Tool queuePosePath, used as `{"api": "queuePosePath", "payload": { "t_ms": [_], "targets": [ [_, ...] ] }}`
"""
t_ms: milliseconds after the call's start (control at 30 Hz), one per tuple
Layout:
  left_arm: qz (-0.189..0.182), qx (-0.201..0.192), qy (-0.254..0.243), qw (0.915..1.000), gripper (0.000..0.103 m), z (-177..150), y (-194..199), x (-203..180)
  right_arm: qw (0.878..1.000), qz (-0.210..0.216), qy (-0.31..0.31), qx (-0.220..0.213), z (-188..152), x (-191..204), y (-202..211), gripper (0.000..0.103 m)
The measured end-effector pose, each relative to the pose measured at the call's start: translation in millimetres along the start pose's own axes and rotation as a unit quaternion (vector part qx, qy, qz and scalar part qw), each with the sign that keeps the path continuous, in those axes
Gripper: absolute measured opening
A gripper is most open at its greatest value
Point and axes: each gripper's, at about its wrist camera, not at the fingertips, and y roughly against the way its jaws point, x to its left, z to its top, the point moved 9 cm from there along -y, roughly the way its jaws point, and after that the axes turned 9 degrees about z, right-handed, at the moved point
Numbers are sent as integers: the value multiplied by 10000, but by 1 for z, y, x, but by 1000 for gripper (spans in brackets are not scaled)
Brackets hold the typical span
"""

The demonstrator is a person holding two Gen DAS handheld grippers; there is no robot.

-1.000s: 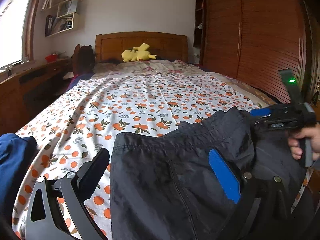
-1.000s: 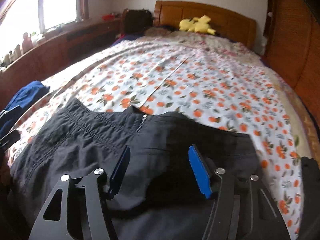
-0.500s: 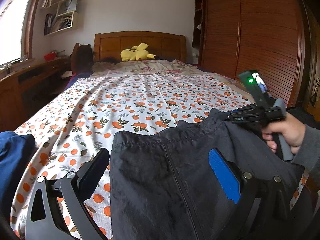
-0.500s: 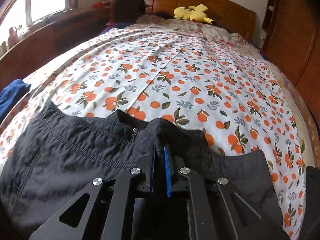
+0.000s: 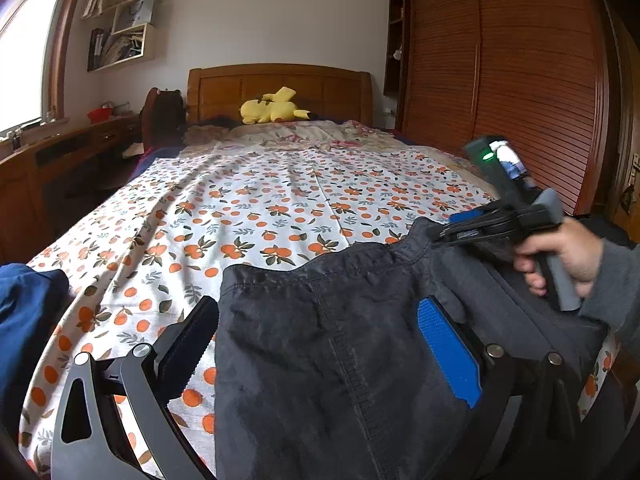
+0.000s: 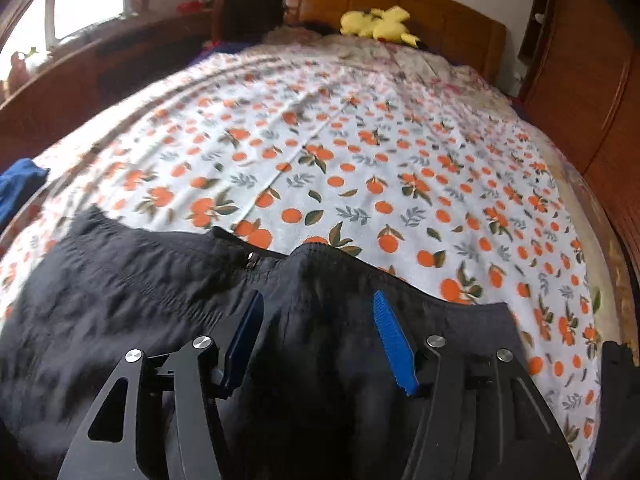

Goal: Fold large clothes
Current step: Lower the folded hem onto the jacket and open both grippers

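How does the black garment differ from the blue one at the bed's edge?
The black garment is spread flat; the blue garment lies bunched at the side. The black one shows seams and a zip; the blue one shows only folds. Both rest on the orange-print sheet.

The bed (image 5: 280,200) is covered by an orange-print sheet (image 6: 360,160); dark trousers (image 5: 340,360) are spread at its near end. A blue garment (image 5: 24,312) is laid at the left edge; a yellow plush (image 5: 272,111) is set by the headboard.
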Motion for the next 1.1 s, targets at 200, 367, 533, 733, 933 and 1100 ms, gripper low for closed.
{"api": "queuePosePath", "payload": {
  "t_ms": [200,367,533,733,933,1100],
  "targets": [
    [-106,-6,-96,9999,100,-1,2,-16,9997,125,183,35,-46,-6,58,44],
    [-209,-11,-216,9995,100,-4,5,-31,9997,-61,134,174,-98,-22,93,37],
    [-297,1,-286,9991,100,-8,7,-45,9987,-460,13,212,-134,-50,119,37],
    [-347,26,-384,9987,100,-13,9,-57,9963,-714,-417,232,-166,-90,133,37],
    [-291,51,-413,9987,100,-19,13,-61,9958,-540,-668,303,-191,-100,115,39],
    [-178,207,-334,9991,100,-30,24,-57,9964,-701,-472,-11,-179,-89,141,55]
  ]
}}
